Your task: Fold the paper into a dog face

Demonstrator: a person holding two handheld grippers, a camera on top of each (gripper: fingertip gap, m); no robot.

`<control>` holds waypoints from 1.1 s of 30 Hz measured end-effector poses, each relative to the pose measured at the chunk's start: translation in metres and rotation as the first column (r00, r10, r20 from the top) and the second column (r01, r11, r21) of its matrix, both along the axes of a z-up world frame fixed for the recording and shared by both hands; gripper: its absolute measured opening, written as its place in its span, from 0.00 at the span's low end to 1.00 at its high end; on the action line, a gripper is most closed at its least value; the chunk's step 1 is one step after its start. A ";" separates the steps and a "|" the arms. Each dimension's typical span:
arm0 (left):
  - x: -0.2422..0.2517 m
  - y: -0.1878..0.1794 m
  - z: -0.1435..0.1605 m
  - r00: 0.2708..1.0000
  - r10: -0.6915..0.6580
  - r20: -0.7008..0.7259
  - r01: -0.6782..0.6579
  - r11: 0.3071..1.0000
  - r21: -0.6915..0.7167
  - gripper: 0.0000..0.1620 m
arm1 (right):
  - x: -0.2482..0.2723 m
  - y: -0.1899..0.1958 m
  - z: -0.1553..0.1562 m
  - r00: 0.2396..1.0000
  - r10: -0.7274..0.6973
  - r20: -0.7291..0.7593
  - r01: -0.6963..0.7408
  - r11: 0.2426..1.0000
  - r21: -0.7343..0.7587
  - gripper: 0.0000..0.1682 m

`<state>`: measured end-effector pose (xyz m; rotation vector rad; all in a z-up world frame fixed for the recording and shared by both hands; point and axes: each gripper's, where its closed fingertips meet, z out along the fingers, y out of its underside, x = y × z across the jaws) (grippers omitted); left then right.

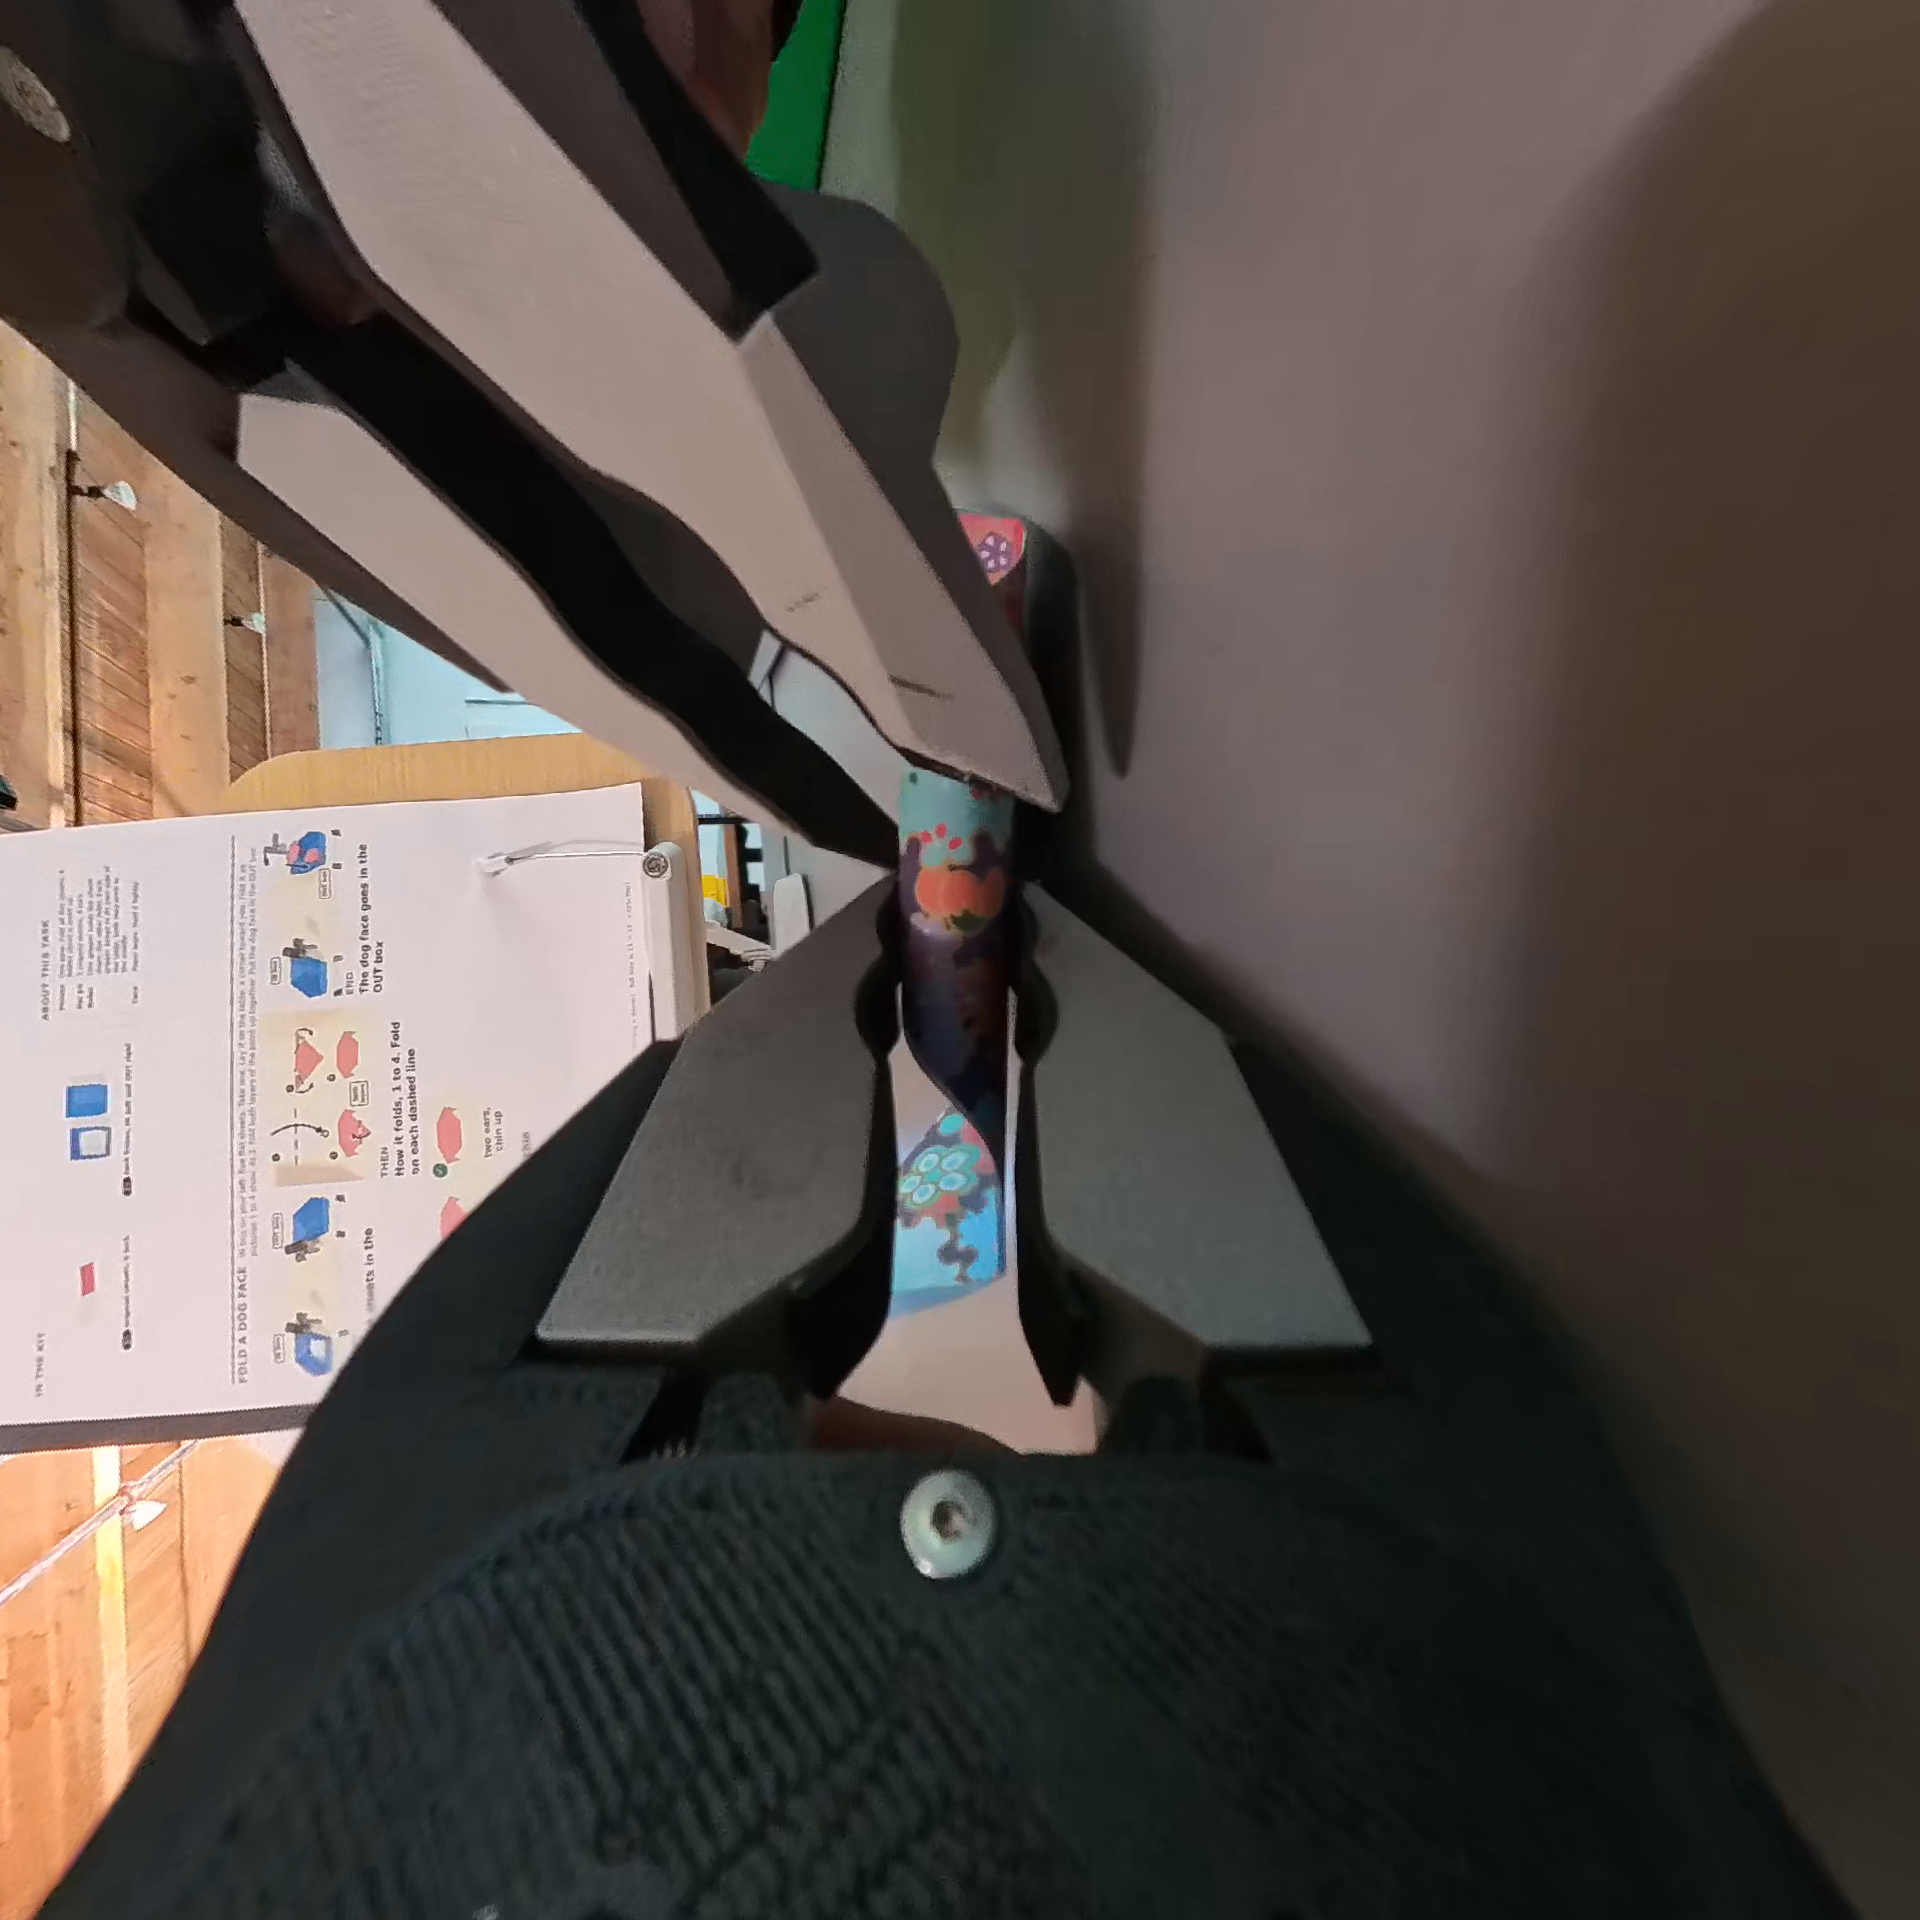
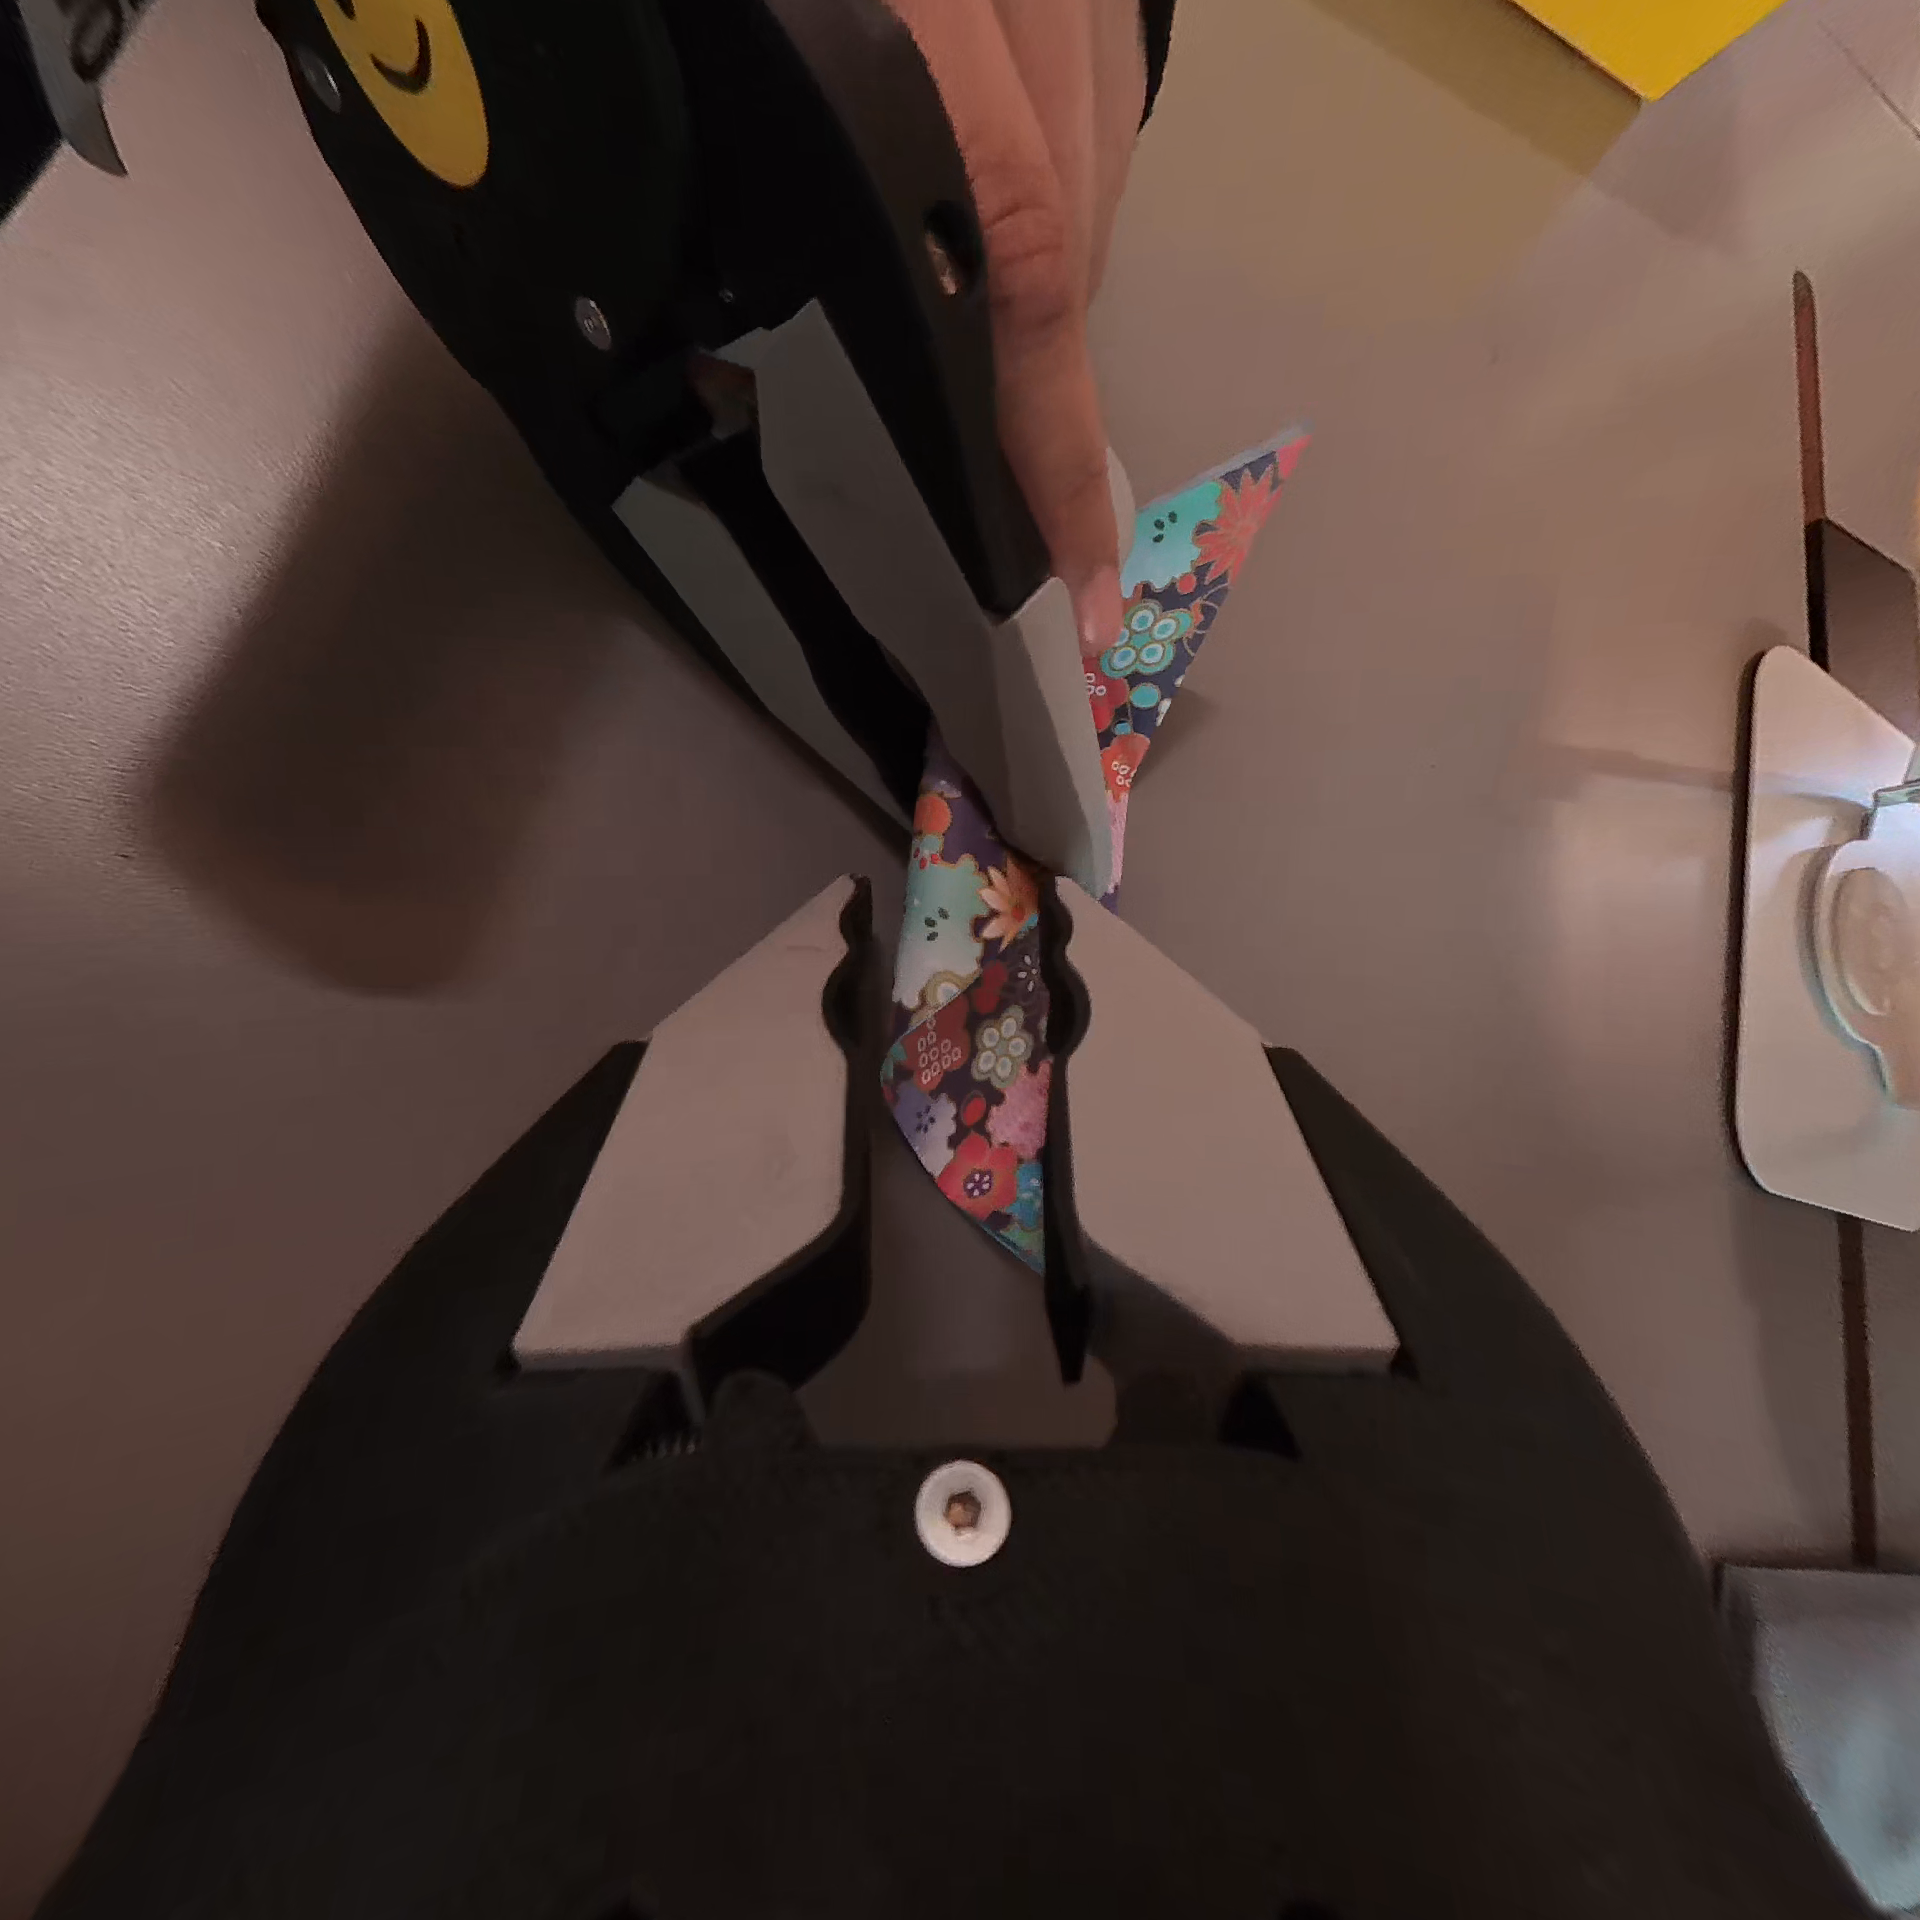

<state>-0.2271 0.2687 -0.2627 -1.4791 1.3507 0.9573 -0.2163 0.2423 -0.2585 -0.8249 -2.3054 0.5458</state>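
Paper point(image 2: 977, 997) status: held up off the surface point(image 2: 364, 623), pinched by both grippers at once, tip to tip. Nearest in the right wrist view, the right gripper point(image 2: 961, 894) had its jaws only partly closed; the floral sheet ran up the gap between them and touched the right-hand jaw, a sliver of space on the other side, so I read the hold as light contact rather than a firm clamp. Same story in the left wrist view: left gripper point(image 1: 956, 894) jaws drawn in narrow around a curled band of paper, edges brushing both sides.

Just beyond the paper, the opposing gripper came in from the upper left in each view, its tips meeting the sheet at the same spot. A bare fingertip point(image 2: 1091, 592) pressed on the paper beside the left gripper's jaw.

Beyond the left gripper, a triangular flap stuck out past the pinch point, which suggested at least one diagonal fold was in. Sheet looked twisted, not flat. No ears or chin visible, so my estimate: early-to-middle, ear folds and chin fold left, then creasing.

Farther off than the paper: a white plate-like item point(image 2: 1818, 935) at the surface edge, a yellow object point(image 2: 1621, 42) at the far corner, and an instruction sheet point(image 1: 312, 1091) standing behind.
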 end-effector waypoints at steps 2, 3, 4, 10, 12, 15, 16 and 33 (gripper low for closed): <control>0.000 0.000 0.000 1.000 -0.001 0.014 0.001 1.000 -0.005 0.08 | 0.000 0.000 0.000 1.000 0.004 -0.008 -0.004 1.000 0.016 0.15; 0.000 0.000 0.001 1.000 0.000 0.021 0.000 1.000 -0.008 0.07 | 0.000 -0.001 0.000 1.000 0.006 -0.010 -0.006 1.000 0.019 0.14; 0.000 0.000 0.001 1.000 0.001 0.026 -0.001 1.000 -0.008 0.07 | -0.001 -0.001 0.000 1.000 0.006 -0.014 -0.006 1.000 0.023 0.14; -0.001 0.000 0.003 1.000 0.005 0.028 -0.005 1.000 0.000 0.07 | -0.003 0.001 0.002 0.999 0.005 -0.045 -0.002 0.998 0.057 0.10; -0.002 0.001 0.004 0.999 0.011 0.034 -0.011 1.000 0.003 0.08 | -0.003 0.001 0.003 0.998 0.006 -0.056 -0.002 0.998 0.067 0.07; -0.003 0.001 0.003 0.999 0.019 0.042 -0.019 1.000 -0.004 0.10 | -0.004 0.003 0.004 0.997 0.004 -0.071 0.002 0.997 0.081 0.05; -0.003 0.001 0.003 0.999 0.019 0.046 -0.019 1.000 -0.003 0.10 | -0.004 0.003 0.005 0.997 0.003 -0.073 0.003 0.997 0.082 0.05; 0.006 -0.007 0.015 0.970 -0.029 0.240 0.040 0.998 -0.042 0.06 | -0.004 0.006 0.006 0.997 -0.002 -0.078 0.007 0.998 0.064 0.02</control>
